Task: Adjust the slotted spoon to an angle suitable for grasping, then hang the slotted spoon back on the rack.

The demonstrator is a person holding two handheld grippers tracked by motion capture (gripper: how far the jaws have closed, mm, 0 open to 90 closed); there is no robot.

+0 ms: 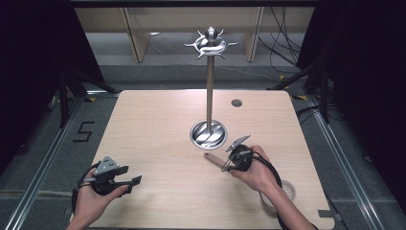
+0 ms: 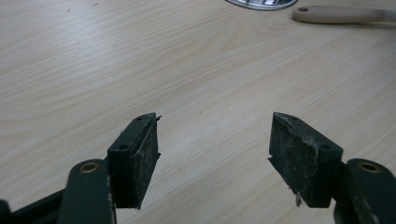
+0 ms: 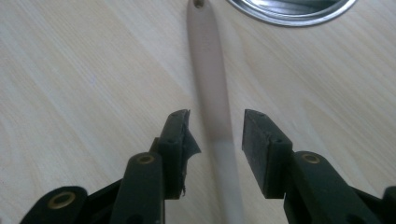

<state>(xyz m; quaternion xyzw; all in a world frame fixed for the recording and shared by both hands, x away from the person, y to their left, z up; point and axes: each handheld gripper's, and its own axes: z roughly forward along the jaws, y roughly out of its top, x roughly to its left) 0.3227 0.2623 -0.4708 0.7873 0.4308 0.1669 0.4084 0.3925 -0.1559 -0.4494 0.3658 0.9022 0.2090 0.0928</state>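
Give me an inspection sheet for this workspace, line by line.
Surface: light wood table, a round grommet near its far edge.
Job's things: utensil handle with a hanging hole, flat on the table; steel hanging stand with hooks on top, upright on its round base.
Clutter: tape roll at the right edge.
Grippers: left gripper open over bare wood; right gripper open, jaws either side of the handle.
Cables: black cables on the floor beyond.
Surroundings: grey floor, dark curtains.

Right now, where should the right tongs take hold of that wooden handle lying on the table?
Grip the handle mid-shaft, coming from above along its length. The right tongs already straddle it with jaws open, one on each side; the shaft is slim and lies flat, its holed end toward the stand's base.
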